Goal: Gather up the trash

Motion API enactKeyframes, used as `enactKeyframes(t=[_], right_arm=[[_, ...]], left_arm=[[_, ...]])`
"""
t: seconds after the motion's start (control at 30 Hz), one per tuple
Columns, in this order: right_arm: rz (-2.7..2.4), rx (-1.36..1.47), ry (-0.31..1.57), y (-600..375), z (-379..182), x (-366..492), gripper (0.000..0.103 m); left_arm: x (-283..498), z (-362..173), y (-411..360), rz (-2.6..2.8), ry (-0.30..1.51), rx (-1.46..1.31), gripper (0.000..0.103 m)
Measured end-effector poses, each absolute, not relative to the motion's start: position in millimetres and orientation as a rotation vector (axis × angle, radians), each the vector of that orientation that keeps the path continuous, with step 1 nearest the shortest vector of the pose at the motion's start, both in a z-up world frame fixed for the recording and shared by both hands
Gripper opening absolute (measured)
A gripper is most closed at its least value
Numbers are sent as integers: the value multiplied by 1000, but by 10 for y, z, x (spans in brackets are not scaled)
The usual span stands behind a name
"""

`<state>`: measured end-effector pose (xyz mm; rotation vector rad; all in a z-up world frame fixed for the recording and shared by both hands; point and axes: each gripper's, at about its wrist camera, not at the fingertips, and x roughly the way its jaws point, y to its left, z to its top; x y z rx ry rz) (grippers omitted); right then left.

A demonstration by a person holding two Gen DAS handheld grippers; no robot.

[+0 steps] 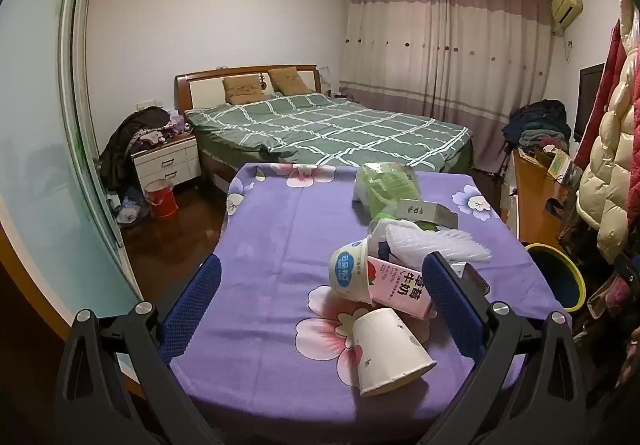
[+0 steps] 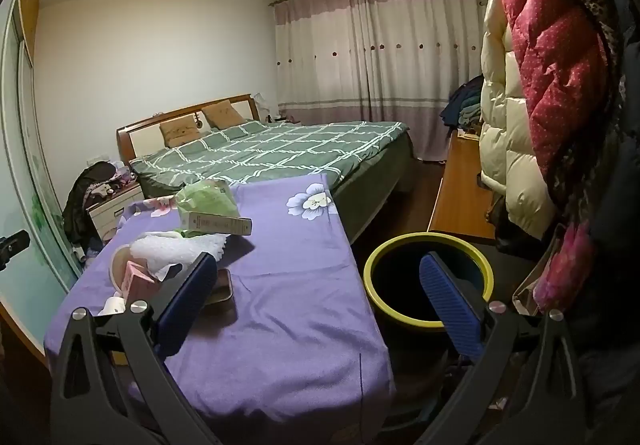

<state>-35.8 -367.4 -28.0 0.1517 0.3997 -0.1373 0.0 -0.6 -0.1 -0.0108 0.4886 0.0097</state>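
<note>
Trash lies on the purple flowered tablecloth (image 1: 272, 229): a white paper cup (image 1: 388, 349) on its side, a blue-lidded tub (image 1: 350, 271), a pink milk carton (image 1: 400, 283), white foam wrap (image 1: 432, 243), a small box (image 1: 426, 213) and a green plastic bag (image 1: 386, 183). My left gripper (image 1: 320, 305) is open above the near table edge, with cup and carton between its fingers' lines. My right gripper (image 2: 320, 305) is open and empty, over the table's right edge, beside the yellow-rimmed dark bin (image 2: 428, 277). The bin also shows in the left wrist view (image 1: 556, 277).
A phone-like flat object (image 2: 220, 287) lies on the cloth by my right gripper's left finger. A bed (image 1: 320, 129) stands behind the table, a nightstand (image 1: 168, 161) and red bucket (image 1: 162, 199) to the left. Hanging coats (image 2: 540, 105) and a wooden desk (image 2: 460, 197) crowd the right.
</note>
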Motion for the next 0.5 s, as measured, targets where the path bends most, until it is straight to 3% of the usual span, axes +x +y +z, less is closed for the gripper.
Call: enactKeyframes(t=[0.5], right_arm=[[-137, 161, 408, -3685, -341, -307, 97]], left_arm=[[-6, -12, 43, 7, 501, -21, 99]])
